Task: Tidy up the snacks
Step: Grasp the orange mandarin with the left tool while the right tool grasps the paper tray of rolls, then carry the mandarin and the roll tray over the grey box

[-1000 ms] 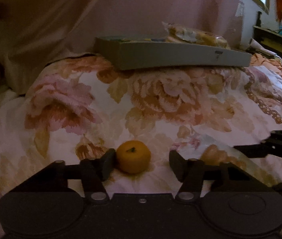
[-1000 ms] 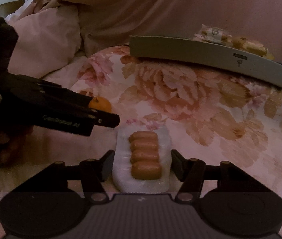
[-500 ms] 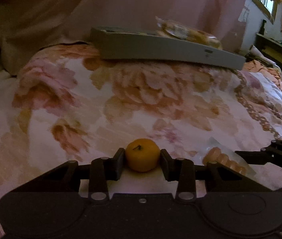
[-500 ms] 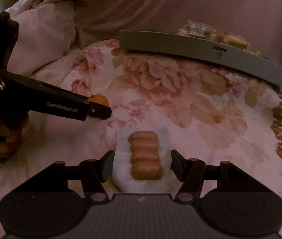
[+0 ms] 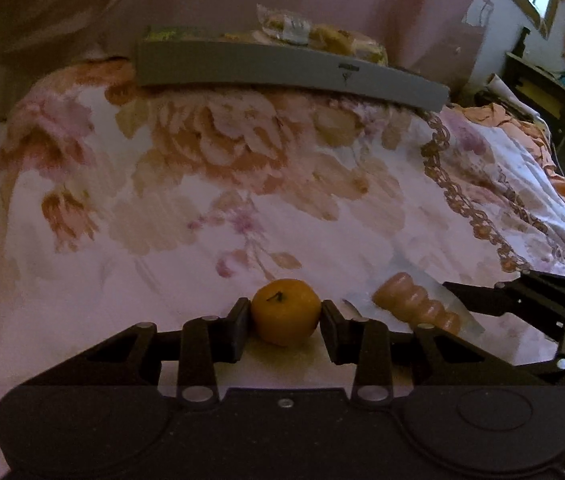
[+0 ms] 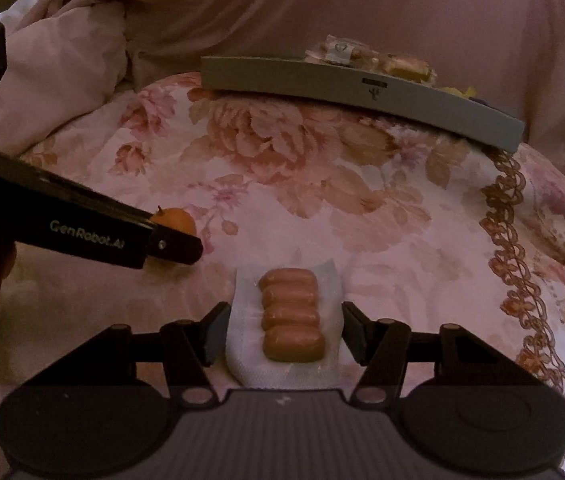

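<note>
- Your left gripper [image 5: 285, 312] is clamped on a small orange [image 5: 285, 311]; both pads press its sides, and it sits just above the floral bedspread [image 5: 218, 184].
- Your right gripper [image 6: 284, 330] has its jaws around a clear pack of sausages [image 6: 291, 316]. The pads sit right at the wrapper's edges, but you cannot tell from this view whether they press it or only flank it.
- The two grippers are near each other, left one just left of the sausage pack, both pointing toward the far end of the bed.
- Well apart from both, at the far end of the bedspread, lies a long grey tray [image 5: 282, 68]. It already holds a few wrapped snacks [image 5: 322, 36] piled toward its right end, plus something yellowish at its left end, too blurred to name.
- Judged from this, the task is partly done: some snacks are in the tray, while the orange and sausages have yet to reach it.
- No other loose snacks show on the bedspread.
</note>
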Motion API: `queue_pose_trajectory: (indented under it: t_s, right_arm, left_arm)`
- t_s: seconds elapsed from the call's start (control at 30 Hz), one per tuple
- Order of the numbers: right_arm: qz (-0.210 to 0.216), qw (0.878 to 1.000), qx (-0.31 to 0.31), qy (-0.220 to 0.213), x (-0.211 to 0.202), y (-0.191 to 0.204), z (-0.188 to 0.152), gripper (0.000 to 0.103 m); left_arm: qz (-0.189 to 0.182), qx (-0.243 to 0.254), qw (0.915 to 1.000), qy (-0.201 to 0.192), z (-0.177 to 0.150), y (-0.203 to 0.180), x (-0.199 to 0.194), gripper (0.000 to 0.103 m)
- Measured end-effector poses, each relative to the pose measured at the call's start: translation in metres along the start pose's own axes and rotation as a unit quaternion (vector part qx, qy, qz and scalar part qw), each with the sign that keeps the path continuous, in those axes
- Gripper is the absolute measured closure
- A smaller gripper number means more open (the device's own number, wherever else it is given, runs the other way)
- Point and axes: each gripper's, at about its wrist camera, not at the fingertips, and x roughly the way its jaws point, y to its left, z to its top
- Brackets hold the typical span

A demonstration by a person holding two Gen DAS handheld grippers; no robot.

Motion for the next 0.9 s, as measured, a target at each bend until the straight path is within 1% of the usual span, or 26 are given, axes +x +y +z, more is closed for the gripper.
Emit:
queue_pose_trajectory:
  t_s: [0.1,0.17,0.33,0.37,0.4,0.43,0.53,0.67,0.8,0.9]
  right_arm:
    - [0.001,1.0,-0.008,0.007,-0.001,0.0,-0.003,0.038]
    - [0.006,1.0,0.0,0.007,0.0,-0.003,-0.005,0.037]
    - [0.02,0.999,0.031,0.012,0.008,-0.011,-0.007,0.034]
    - [0.022,0.999,0.033,0.012,0.008,-0.012,-0.007,0.035]
    - [0.023,0.999,0.033,0.009,0.008,-0.012,-0.007,0.038]
    - [0.021,0.999,0.03,0.007,0.007,-0.012,-0.007,0.039]
    - [0.014,1.0,0.005,0.001,0.005,-0.005,-0.006,0.041]
    - [-0.013,0.999,-0.049,-0.012,0.0,0.006,-0.005,0.042]
    - [-0.057,0.992,-0.105,-0.042,-0.006,0.014,-0.004,0.042]
    - [-0.068,0.989,-0.115,-0.063,-0.012,0.014,0.0,0.042]
  left_arm:
    - [0.006,0.006,1.0,0.004,-0.005,-0.007,0.0,0.063]
    - [0.009,0.015,0.9998,0.003,-0.007,-0.009,0.0,0.063]
    - [0.006,0.009,0.9999,0.004,-0.006,-0.007,0.001,0.063]
    - [0.006,0.01,0.9999,0.003,-0.006,-0.007,0.001,0.063]
    - [0.008,0.01,0.9999,0.003,-0.006,-0.007,0.001,0.063]
    - [0.009,0.011,0.9999,0.003,-0.005,-0.007,0.001,0.063]
    - [0.01,0.002,1.0,0.0,-0.005,-0.008,-0.002,0.064]
    - [0.017,-0.01,0.9998,-0.009,-0.005,-0.009,-0.008,0.064]
    - [0.026,-0.024,0.999,-0.026,-0.003,-0.008,-0.021,0.064]
    - [0.034,-0.033,0.998,-0.041,0.002,-0.009,-0.032,0.064]
